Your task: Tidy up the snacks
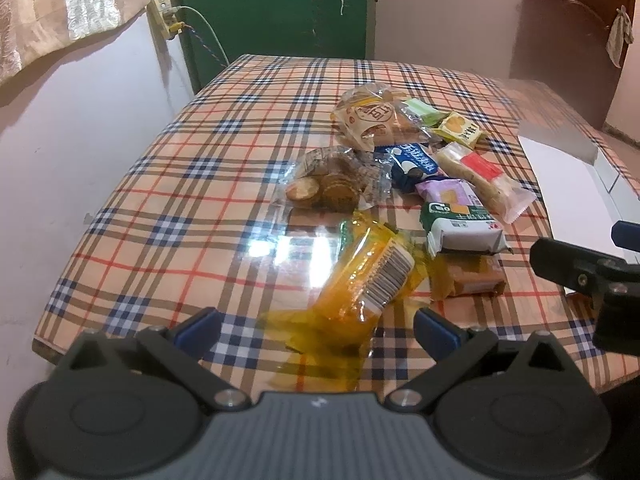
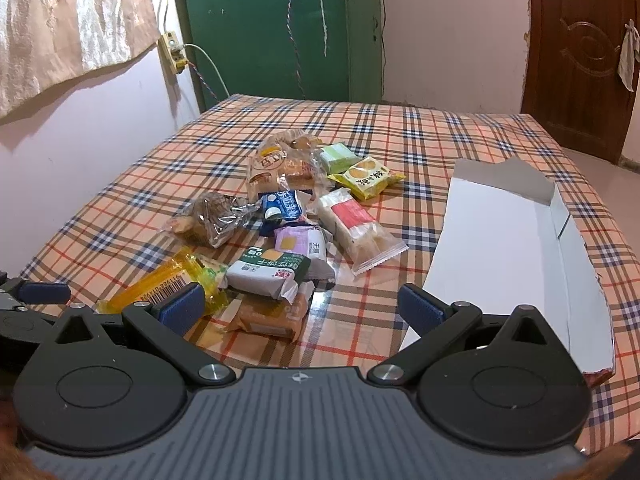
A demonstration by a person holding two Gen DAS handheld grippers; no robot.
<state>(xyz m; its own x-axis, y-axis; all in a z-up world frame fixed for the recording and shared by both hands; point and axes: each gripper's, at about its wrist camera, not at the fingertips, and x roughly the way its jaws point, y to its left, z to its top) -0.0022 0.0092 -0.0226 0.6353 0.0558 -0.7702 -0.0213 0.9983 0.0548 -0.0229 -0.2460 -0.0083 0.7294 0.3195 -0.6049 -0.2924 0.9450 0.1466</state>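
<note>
Yellow-wrapped snack packet [image 1: 368, 276] lies nearest the desk's near edge, at the front of the snack pile [image 2: 296, 216], its long axis running diagonally from near-left to far-right, barcode end pointing away toward the pile. It sits directly ahead of the left hand-held gripper [image 1: 316, 330], between its spread, empty jaws. Right hand-held gripper [image 2: 298, 308], also spread and empty, hovers farther right, beside the white cardboard box [image 2: 508, 248]. Left appears nearer.
</note>
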